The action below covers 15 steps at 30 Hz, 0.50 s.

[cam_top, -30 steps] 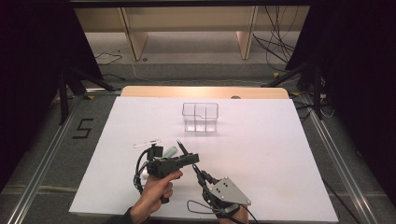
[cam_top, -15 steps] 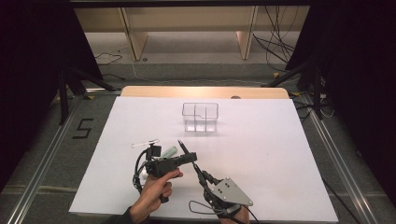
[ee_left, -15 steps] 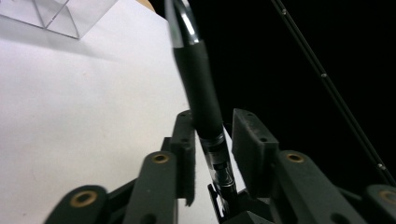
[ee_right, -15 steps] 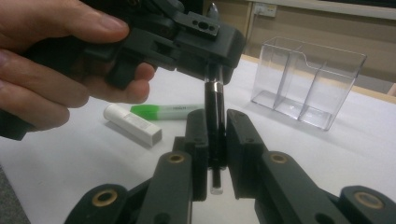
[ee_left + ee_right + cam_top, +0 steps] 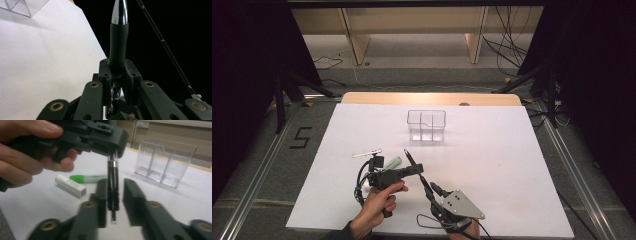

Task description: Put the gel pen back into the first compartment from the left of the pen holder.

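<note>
A black pen (image 5: 119, 45) with a chrome tip stands up from my left gripper (image 5: 117, 72). Its jaws have just been closing and are shut on the barrel. In the high view the pen (image 5: 408, 156) slants across the left gripper (image 5: 414, 169) near the table's front. The pen's lower end (image 5: 113, 187) hangs between the jaws of my right gripper (image 5: 115, 182). These have just been opening, and a gap shows beside the pen. The right gripper (image 5: 432, 190) sits just right of the left hand (image 5: 377, 205).
A clear divided box (image 5: 427, 125) stands at the middle back of the white table (image 5: 512, 160). A green-and-white marker (image 5: 87, 178), a white stick (image 5: 70, 185) and a thin white item (image 5: 367, 153) lie left of the grippers.
</note>
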Tool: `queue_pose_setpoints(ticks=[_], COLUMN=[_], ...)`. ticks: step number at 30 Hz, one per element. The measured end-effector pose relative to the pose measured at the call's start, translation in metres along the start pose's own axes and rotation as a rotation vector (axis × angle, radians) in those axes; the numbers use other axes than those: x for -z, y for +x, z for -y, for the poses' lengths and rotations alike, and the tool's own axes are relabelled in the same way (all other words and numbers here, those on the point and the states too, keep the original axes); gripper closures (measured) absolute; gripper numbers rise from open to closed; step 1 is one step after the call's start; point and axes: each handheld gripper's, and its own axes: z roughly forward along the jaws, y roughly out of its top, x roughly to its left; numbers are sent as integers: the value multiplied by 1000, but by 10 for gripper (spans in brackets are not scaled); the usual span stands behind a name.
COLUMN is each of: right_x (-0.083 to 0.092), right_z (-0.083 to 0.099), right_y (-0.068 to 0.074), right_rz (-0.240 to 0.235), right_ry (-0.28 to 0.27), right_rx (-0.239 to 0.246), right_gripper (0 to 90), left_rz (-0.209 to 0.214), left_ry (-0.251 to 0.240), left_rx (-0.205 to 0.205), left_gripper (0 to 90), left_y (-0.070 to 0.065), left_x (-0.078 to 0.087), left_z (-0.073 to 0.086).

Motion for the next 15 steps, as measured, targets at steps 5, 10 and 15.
queue_pose_setpoints(ticks=[5, 10, 15], right_x=[3, 5, 8], right_z=[-1, 1, 7], right_y=[-5, -10, -19], right_rz=[-32, -36, -41], right_ry=[-2, 14, 47], right_rx=[-8, -16, -22], right_gripper=[527, 459, 409], left_rz=[-40, -116, -171], left_ry=[-16, -41, -67], left_rx=[-82, -184, -269], left_gripper=[792, 791, 790], left_y=[-4, -5, -6], left_x=[3, 8, 11], left_z=[-3, -11, -22])
